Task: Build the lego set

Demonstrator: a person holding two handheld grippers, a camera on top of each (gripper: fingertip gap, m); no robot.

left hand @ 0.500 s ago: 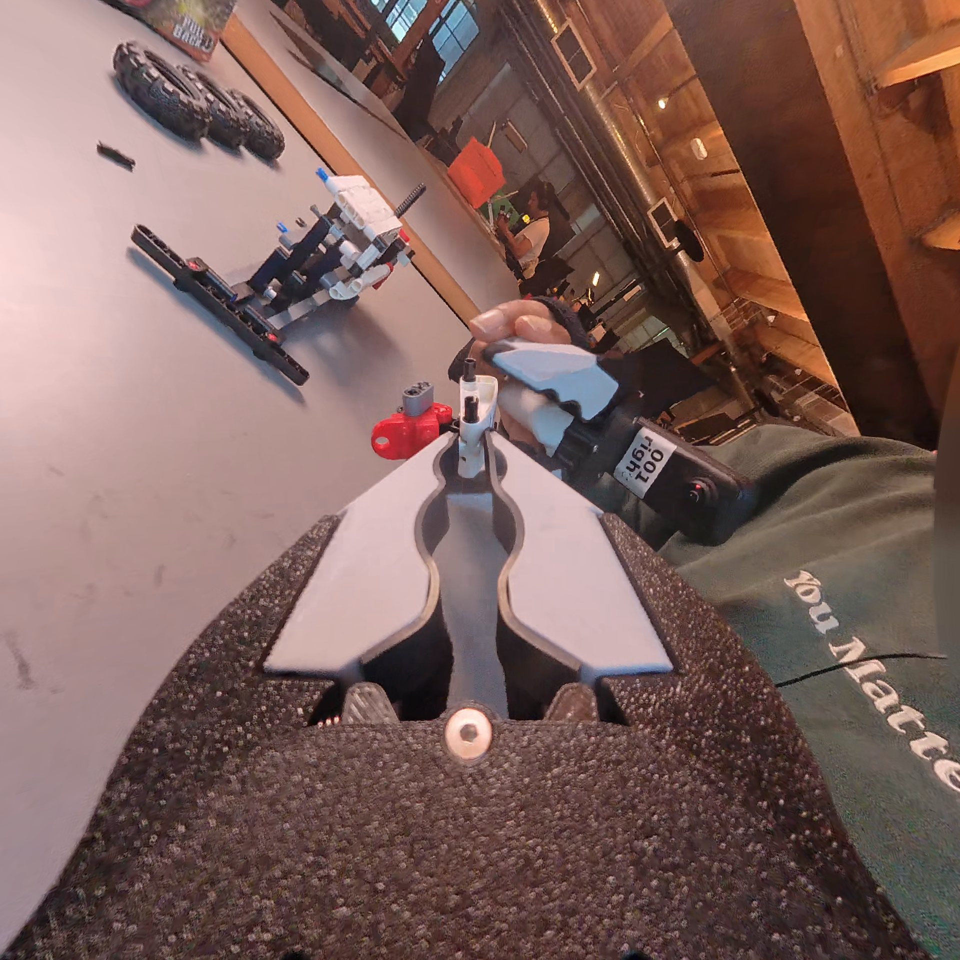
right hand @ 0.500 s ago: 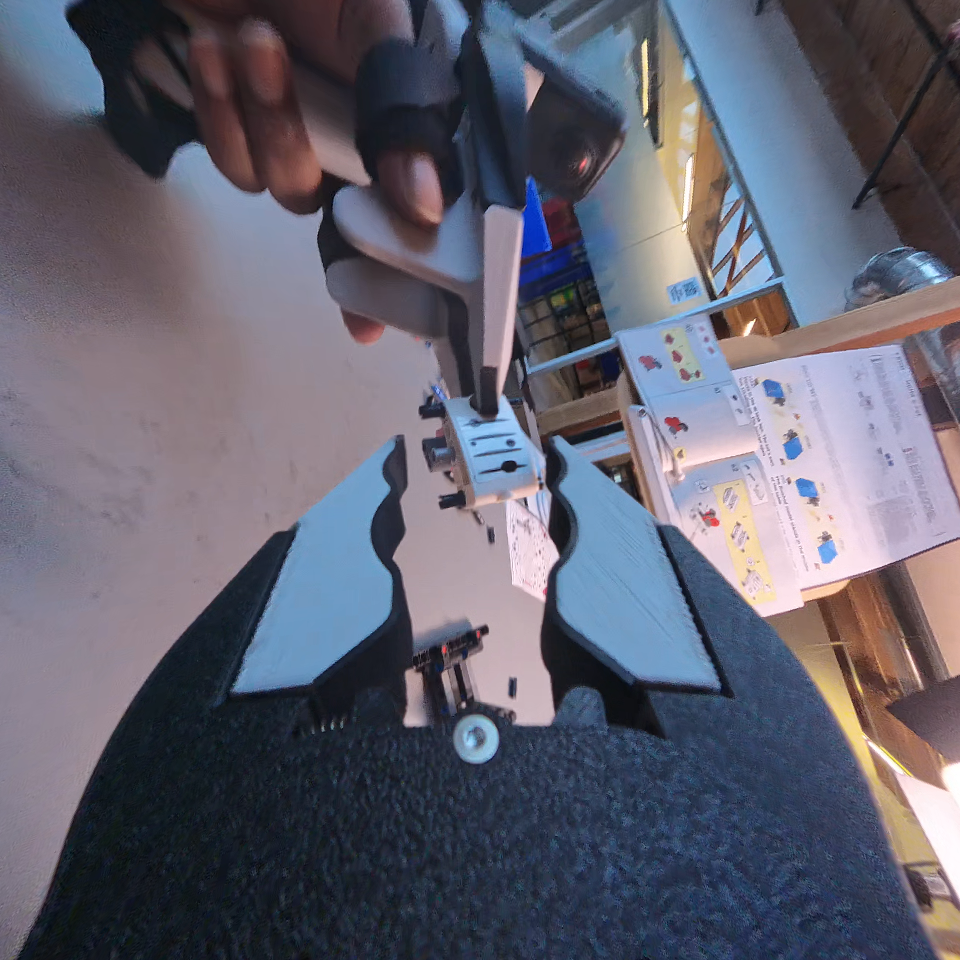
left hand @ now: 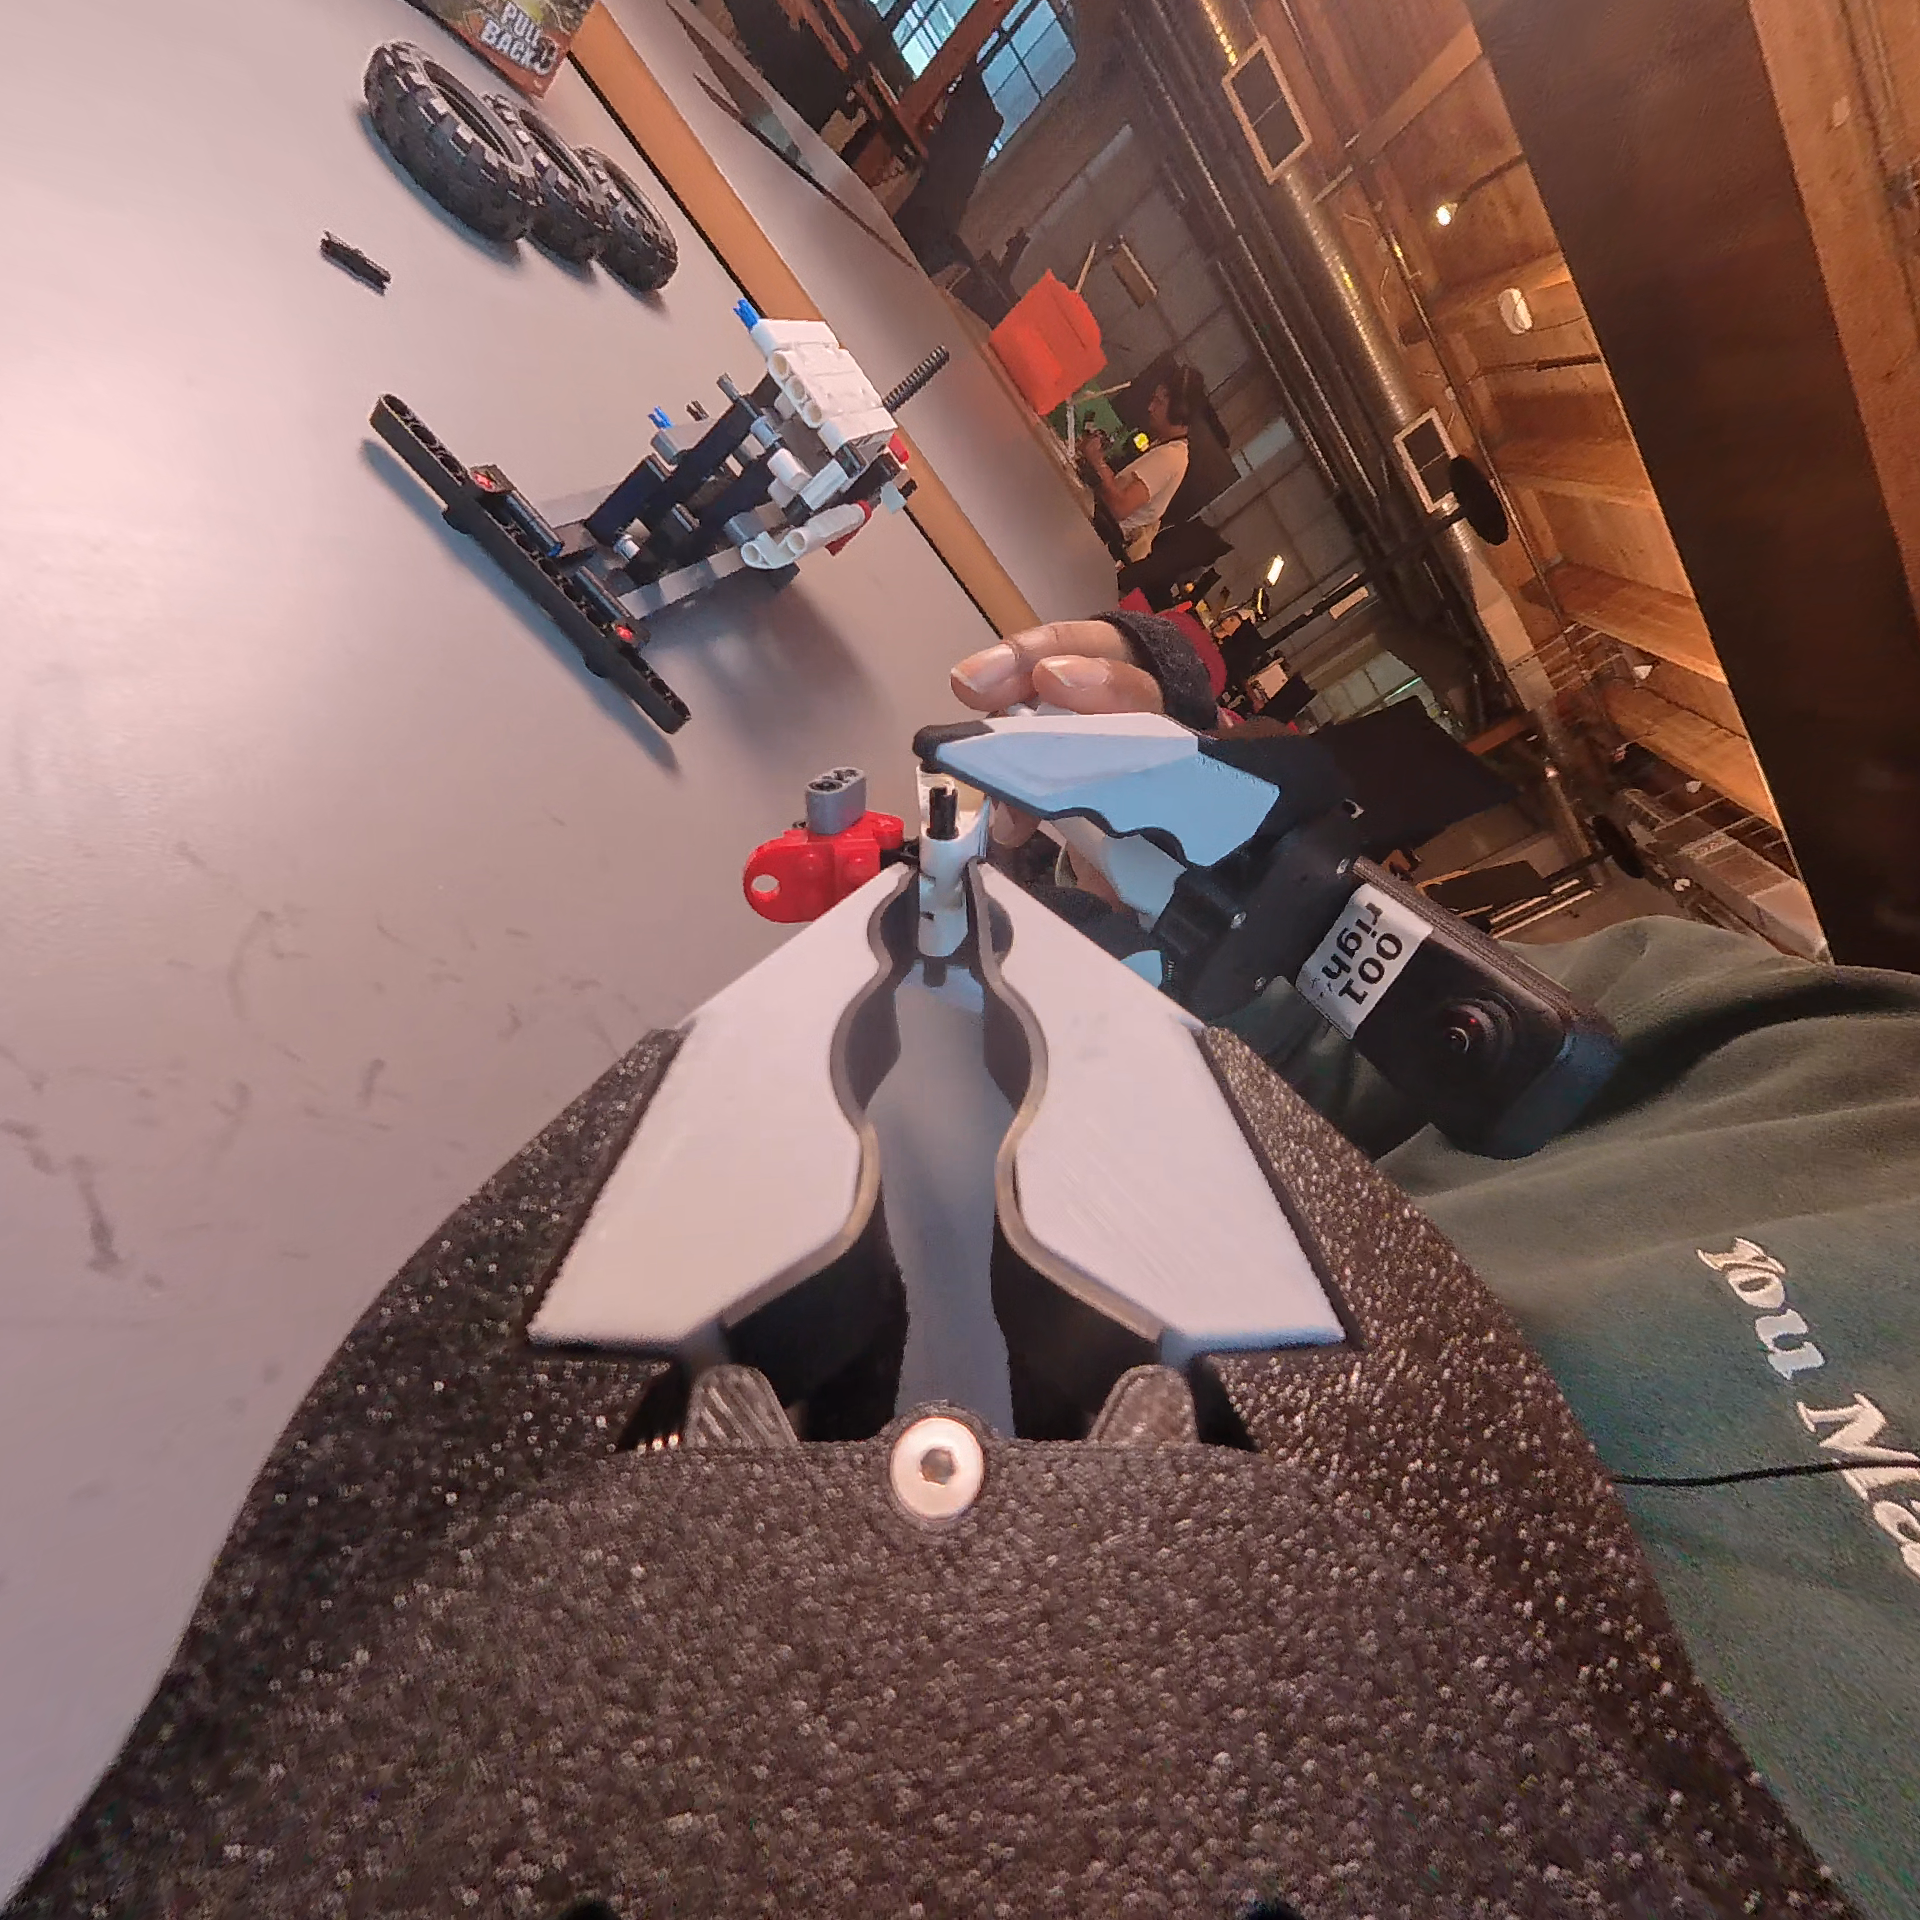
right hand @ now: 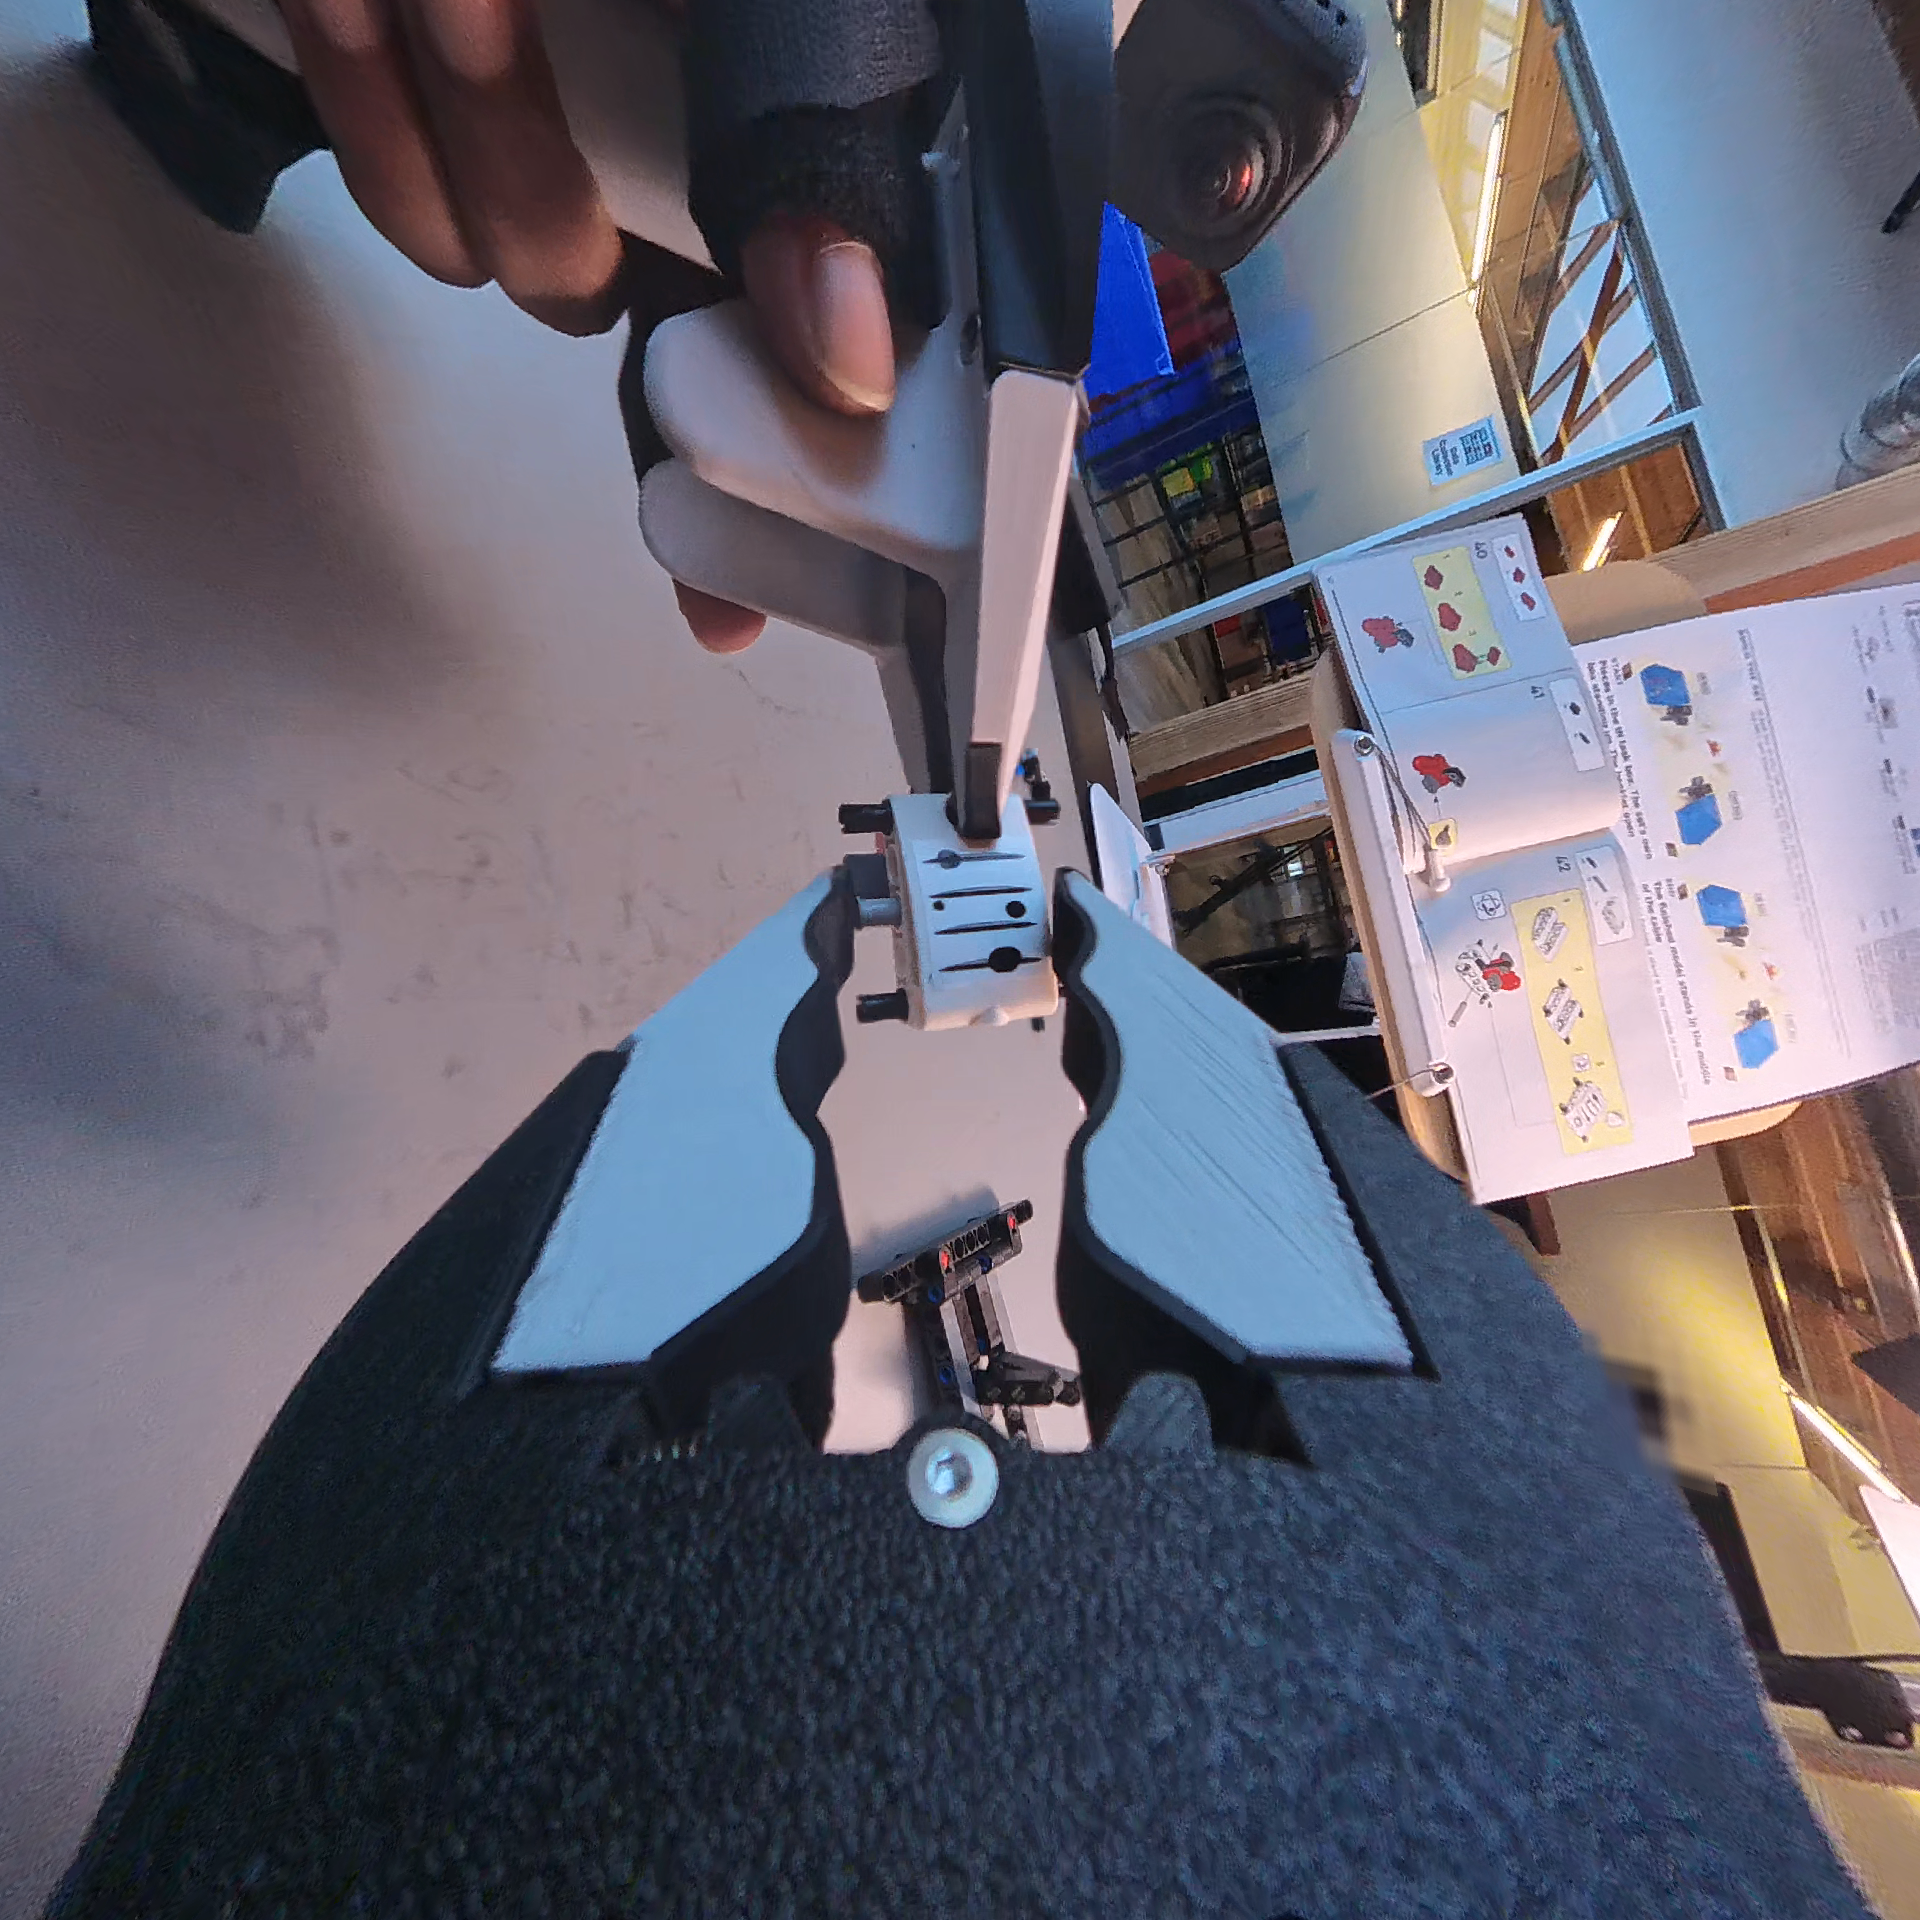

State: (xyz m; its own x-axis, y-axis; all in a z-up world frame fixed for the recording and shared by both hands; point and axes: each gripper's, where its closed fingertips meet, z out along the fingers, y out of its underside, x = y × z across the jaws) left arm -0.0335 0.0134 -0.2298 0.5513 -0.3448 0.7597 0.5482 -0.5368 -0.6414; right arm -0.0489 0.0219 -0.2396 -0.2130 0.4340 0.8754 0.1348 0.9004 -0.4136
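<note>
While our left gripper (left hand: 940, 894) keeps its jaws clamped on the white panel piece (right hand: 971, 920), our right gripper (right hand: 951, 935), jaws apart, has closed in around it above the worktop (left hand: 208, 883); a handover grip looks imminent.

1. We see the left gripper (left hand: 940, 883) clamped on a small white panel piece with black pins (right hand: 971, 925) — the right gripper (right hand: 951, 935) straddles it, jaws apart.
2. On the grey tabletop (left hand: 208, 935), a red connector piece (left hand: 816, 862) lies just left of the held piece.
3. Farther back lies the black-and-white chassis assembly (left hand: 675, 499); three black knobby tyres (left hand: 509, 166) lie beyond it.
4. An open instruction booklet (right hand: 1496, 862) stands to the right.
</note>
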